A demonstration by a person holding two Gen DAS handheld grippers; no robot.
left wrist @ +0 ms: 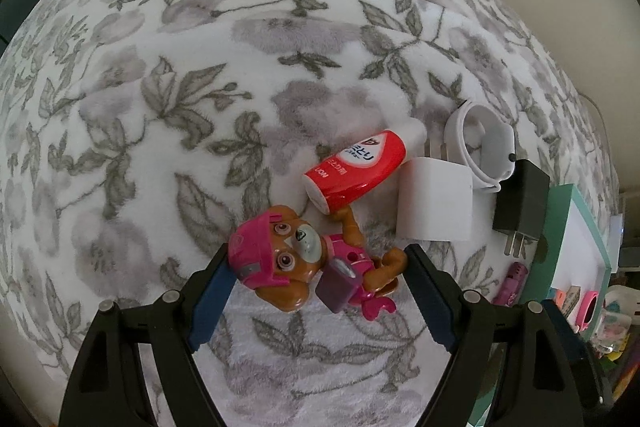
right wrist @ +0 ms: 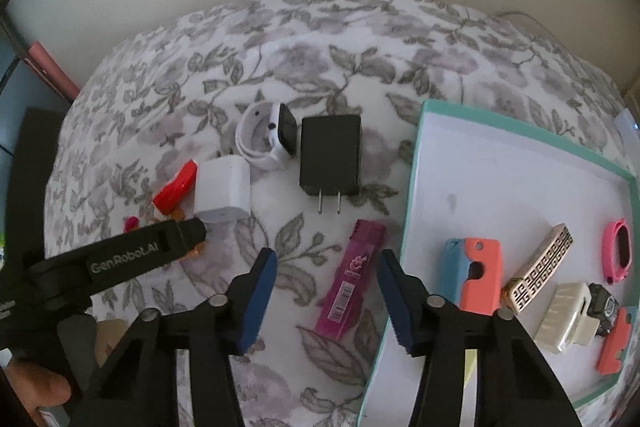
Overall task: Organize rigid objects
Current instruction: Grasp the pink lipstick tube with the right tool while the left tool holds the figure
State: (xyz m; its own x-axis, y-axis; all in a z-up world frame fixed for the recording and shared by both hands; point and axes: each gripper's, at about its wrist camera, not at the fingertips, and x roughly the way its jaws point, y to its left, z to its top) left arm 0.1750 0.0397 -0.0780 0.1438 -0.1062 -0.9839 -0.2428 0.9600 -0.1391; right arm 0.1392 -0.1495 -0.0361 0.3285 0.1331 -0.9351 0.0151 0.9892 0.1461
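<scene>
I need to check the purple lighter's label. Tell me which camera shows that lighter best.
The right wrist view: the purple lighter lies whole and unblocked between the fingers of the right claw, label facing up. The left wrist view catches only its top end at the frame's edge, beside the teal box.

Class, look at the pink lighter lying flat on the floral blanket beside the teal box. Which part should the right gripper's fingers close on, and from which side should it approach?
Grip the pink lighter across its long narrow sides near mid-body, coming from above. It lies flat, so only those sides give parallel faces. The right gripper already straddles it, not yet pressing.
</scene>
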